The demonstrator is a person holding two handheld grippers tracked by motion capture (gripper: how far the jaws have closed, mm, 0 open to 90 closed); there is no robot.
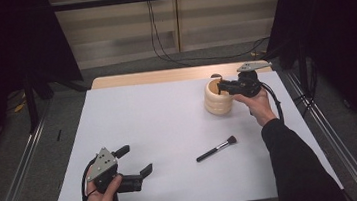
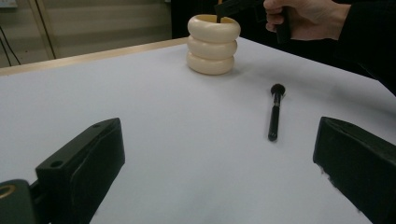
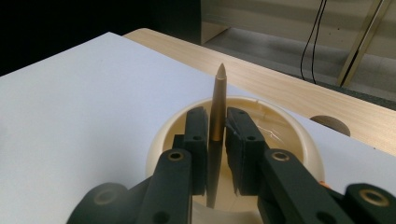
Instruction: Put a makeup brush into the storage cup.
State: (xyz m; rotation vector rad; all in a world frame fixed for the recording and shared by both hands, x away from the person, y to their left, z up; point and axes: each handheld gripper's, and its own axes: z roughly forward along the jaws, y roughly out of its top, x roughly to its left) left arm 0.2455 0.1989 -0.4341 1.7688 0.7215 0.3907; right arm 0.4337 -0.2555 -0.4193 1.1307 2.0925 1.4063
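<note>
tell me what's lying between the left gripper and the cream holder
A black makeup brush lies on the white table between them, seen in the left gripper view; otherwise bare.

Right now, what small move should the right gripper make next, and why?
Probably open the right gripper a little more and lift away: the slim brush stands upright between its jaws, its lower end already inside the cream holder.

Wide bare table (image 1: 160, 132), loose brush (image 1: 217, 148) mid-right, ringed holder (image 1: 216, 99) far right

A lab test bay: white table (image 1: 169, 131) ringed by metal rails (image 1: 16, 178), black curtains (image 1: 4, 43), cables (image 1: 160, 37) along its far edge
</note>
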